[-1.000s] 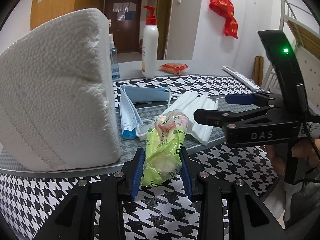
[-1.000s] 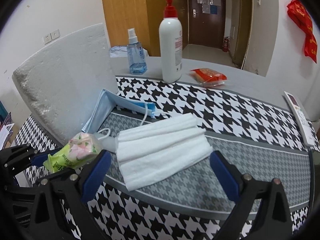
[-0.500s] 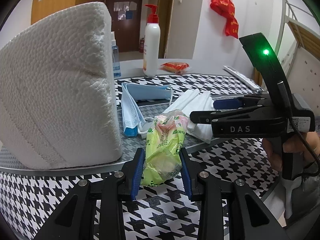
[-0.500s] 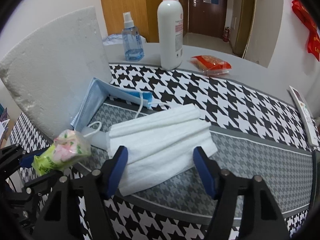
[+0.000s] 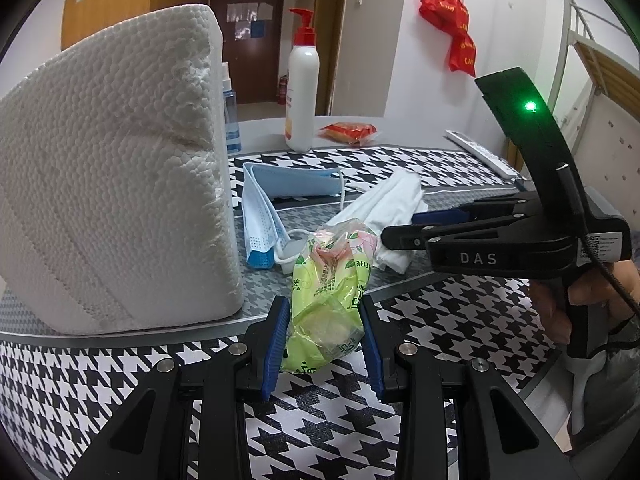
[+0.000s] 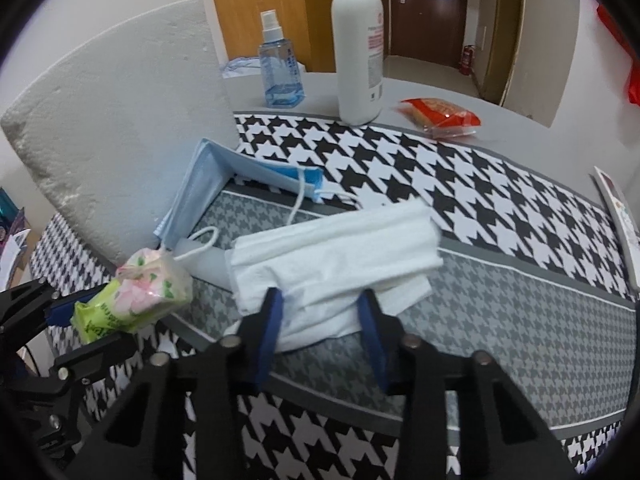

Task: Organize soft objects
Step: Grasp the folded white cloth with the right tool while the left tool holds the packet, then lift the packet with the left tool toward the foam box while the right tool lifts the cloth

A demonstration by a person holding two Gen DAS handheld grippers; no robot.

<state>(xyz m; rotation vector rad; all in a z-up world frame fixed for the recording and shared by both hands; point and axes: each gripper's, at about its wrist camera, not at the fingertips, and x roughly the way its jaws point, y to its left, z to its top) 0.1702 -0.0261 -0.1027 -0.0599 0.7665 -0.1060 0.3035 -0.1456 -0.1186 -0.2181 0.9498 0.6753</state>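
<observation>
A: We have the left tool point(image 5: 325, 340) clamped on the green tissue pack point(image 5: 330, 300), both blue pads pressed against its sides. The pack sits at the near edge of the worktop point(image 5: 440, 320), just right of the big white foam block point(image 5: 116, 184).

B: And the right tool point(image 6: 320, 324)?

A: Its fingers point(image 6: 272, 320) stand on either side of the near end of the folded white cloth point(image 6: 336, 248), and the cloth bunches between them. We cannot tell whether they grip it or only bracket it.

B: What do we see around them?

A: The blue face mask point(image 6: 212, 176) lies just left of the cloth, its ear loop touching the pack. Farther back stand a small spray bottle point(image 6: 278, 68) and a white pump bottle point(image 6: 358, 52), with a red snack packet point(image 6: 440, 114) to their right.
</observation>
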